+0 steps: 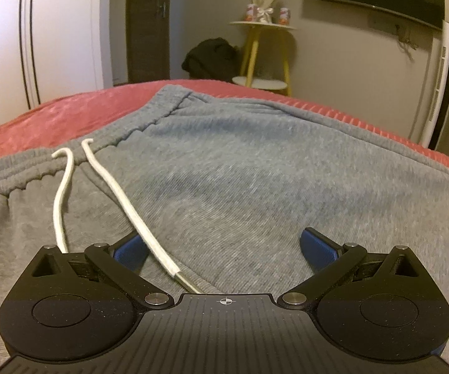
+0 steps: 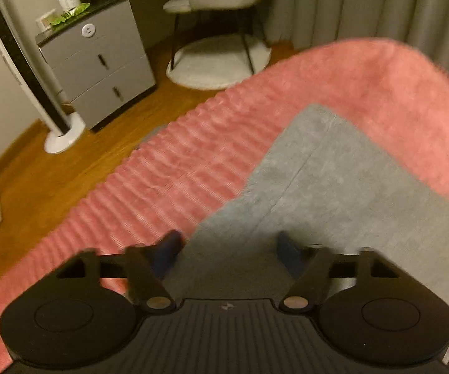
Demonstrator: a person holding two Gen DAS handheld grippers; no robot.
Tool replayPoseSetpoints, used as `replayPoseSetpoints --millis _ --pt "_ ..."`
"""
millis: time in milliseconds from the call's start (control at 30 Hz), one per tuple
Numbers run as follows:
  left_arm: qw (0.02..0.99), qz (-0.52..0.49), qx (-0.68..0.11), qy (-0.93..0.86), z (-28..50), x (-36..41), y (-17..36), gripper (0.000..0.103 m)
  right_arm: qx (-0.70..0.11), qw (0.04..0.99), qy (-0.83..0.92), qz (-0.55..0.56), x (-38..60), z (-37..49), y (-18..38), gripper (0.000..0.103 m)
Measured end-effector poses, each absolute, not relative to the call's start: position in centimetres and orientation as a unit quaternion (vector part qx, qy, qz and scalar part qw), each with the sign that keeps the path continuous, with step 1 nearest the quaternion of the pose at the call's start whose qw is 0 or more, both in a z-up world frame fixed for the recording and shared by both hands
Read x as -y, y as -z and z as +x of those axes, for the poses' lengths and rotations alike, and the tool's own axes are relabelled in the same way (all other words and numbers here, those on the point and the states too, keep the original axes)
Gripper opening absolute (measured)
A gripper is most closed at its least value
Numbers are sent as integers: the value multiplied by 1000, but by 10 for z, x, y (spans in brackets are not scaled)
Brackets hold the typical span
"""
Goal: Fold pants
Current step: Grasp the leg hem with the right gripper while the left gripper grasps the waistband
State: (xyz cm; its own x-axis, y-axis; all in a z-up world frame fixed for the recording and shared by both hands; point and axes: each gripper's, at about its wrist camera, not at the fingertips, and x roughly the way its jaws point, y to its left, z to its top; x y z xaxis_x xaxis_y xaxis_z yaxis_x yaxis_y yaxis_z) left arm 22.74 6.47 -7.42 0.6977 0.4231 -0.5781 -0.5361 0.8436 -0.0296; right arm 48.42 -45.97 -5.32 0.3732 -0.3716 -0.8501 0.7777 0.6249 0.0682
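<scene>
Grey sweatpants (image 1: pixel 240 184) lie flat on a red bedspread (image 1: pixel 78 112). In the left wrist view the elastic waistband (image 1: pixel 124 134) runs across the upper left, and two white drawstrings (image 1: pixel 121 199) trail toward me. My left gripper (image 1: pixel 221 249) is open, low over the upper pants near the waistband, holding nothing; one drawstring lies across its left finger (image 1: pixel 131 247). In the right wrist view a grey pant leg (image 2: pixel 333 193) ends at its hem (image 2: pixel 318 109). My right gripper (image 2: pixel 227 251) is open over the leg's left edge, holding nothing.
The red bedspread (image 2: pixel 193 162) ends at the bed edge with wooden floor (image 2: pixel 68 168) beyond. A grey drawer cabinet (image 2: pixel 99 62), a white stand (image 2: pixel 62 134) and a chair (image 2: pixel 218 0) stand past it. A yellow side table (image 1: pixel 265 50) and a dark bag (image 1: pixel 212 59) stand beyond the bed.
</scene>
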Motion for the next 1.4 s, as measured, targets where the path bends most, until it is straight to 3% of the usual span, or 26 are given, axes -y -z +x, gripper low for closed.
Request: replayPoseSetpoints --millis 33,67,200,367,467,600,667,733,767,800,933,1000,1067,1100,1133,1200,1400 --pt "916 -103 -288 -259 227 -66 74 103 -424 798 367 221 459 480 52 9" --pt "916 -112 -288 -256 228 -70 73 103 -418 804 362 219 458 473 49 7" --pt "917 -158 -278 -237 222 -87 68 103 -361 845 317 235 456 413 16 6" --pt "907 -275 -248 -201 207 -111 51 103 -291 870 279 284 448 254 -13 6" --pt "903 -323 -256 -120 208 -124 40 103 -283 860 278 320 440 168 7 6" --pt "881 -384 -273 -51 215 -139 28 92 -326 849 260 325 442 128 52 8" --pt "875 -385 -291 -39 230 -143 25 90 -317 854 267 313 442 121 51 18" --pt "869 -384 -310 -39 248 -147 25 83 -304 860 268 311 449 124 45 41" --pt "863 -389 -321 -40 260 -149 24 81 -301 859 270 313 452 127 45 47" --pt "858 -396 -327 -31 267 -150 24 81 -301 857 270 319 458 131 47 49" --pt "840 -398 -369 -11 311 -145 27 62 -306 837 264 368 474 141 64 48" --pt "834 -390 -390 6 329 -138 30 46 -290 839 262 378 477 140 69 44" --pt "822 -382 -421 25 343 -131 37 40 -285 837 267 383 481 142 68 33" --pt "811 -379 -444 30 348 -130 42 19 -286 836 268 385 483 143 69 23" --pt "807 -376 -455 26 348 -130 44 11 -291 833 270 385 486 146 70 11" --pt "829 -354 -432 32 336 -131 35 9 -302 831 270 382 492 148 70 6" --pt "884 -316 -330 95 239 -143 -43 7 -244 863 236 375 495 118 16 5"
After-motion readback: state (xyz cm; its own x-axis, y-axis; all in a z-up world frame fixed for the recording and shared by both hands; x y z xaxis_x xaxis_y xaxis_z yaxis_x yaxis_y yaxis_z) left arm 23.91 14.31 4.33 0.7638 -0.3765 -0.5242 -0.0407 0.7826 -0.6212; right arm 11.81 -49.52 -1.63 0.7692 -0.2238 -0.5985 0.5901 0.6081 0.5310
